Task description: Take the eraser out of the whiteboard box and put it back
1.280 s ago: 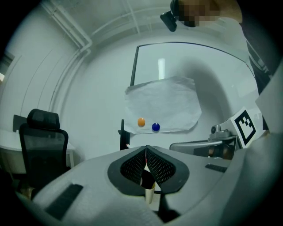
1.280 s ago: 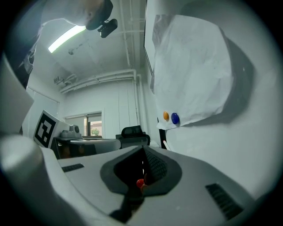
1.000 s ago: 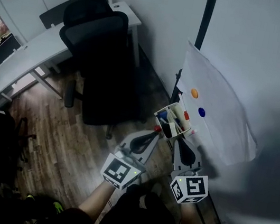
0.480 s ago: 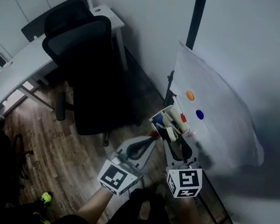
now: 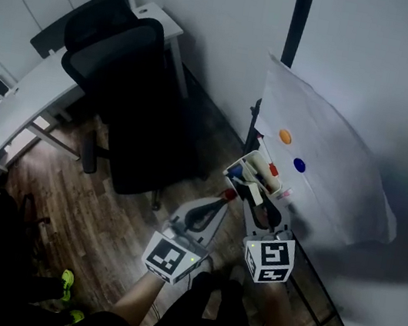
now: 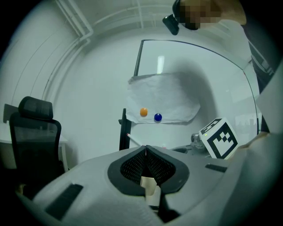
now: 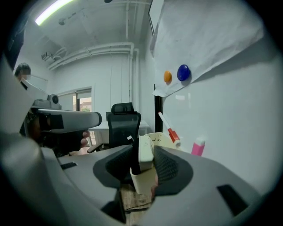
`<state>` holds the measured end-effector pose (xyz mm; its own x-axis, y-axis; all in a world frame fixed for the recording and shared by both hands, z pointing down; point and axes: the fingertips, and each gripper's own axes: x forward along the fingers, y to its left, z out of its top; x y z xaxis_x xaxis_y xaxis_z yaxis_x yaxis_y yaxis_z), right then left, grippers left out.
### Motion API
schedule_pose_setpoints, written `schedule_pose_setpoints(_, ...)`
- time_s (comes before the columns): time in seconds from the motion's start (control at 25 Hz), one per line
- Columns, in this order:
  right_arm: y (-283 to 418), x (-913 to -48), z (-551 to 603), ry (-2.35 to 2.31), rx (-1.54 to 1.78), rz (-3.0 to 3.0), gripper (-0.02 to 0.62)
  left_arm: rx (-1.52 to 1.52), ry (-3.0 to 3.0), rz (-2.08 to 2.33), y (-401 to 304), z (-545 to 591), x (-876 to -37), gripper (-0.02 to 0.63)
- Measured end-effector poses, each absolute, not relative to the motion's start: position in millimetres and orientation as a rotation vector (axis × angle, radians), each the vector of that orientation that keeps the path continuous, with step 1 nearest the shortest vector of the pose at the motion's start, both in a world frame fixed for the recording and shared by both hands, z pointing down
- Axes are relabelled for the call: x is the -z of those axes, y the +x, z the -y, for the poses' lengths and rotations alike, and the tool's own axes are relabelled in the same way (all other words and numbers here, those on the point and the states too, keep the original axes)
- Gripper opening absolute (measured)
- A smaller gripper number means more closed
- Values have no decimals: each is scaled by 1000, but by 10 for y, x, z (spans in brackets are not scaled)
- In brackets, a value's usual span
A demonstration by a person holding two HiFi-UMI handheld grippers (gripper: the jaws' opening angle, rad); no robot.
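At the near end of the whiteboard box [image 7: 161, 140], the right gripper [image 7: 144, 149] has just been closing its jaws. They now clamp the eraser [image 7: 145, 160], one pad on its black felt face and the other on its white back. The eraser stands on edge just in front of the box's near wall; whether its lower end is inside the box cannot be told. The left gripper [image 6: 146, 150] hangs just beside the box's near corner, on the side away from the whiteboard [image 5: 404, 92], its jaws pressed together on nothing.

A red-capped marker [image 7: 170, 129] slants up out of the box, and a pink-capped object [image 7: 197, 145] stands at the box's whiteboard side. Above the box a paper sheet [image 5: 330, 157] hangs on the whiteboard, pinned by an orange magnet [image 5: 285, 136] and a blue magnet [image 5: 299, 165]. Beyond the box, away from the whiteboard, a black office chair [image 5: 124, 82] stands on the wooden floor [image 5: 102, 211], with a white desk [image 5: 53, 85] behind it.
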<state>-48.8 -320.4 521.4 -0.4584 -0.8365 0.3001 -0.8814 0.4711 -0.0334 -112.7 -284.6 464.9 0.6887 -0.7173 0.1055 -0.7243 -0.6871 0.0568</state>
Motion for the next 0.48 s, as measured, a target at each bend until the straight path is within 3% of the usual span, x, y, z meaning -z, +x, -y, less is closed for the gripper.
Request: schedule_pose_setpoints(0.48,-449,-5110,3200,1495,-247,2502,112,-113,2790,1227,-1155,2807,-4637,6)
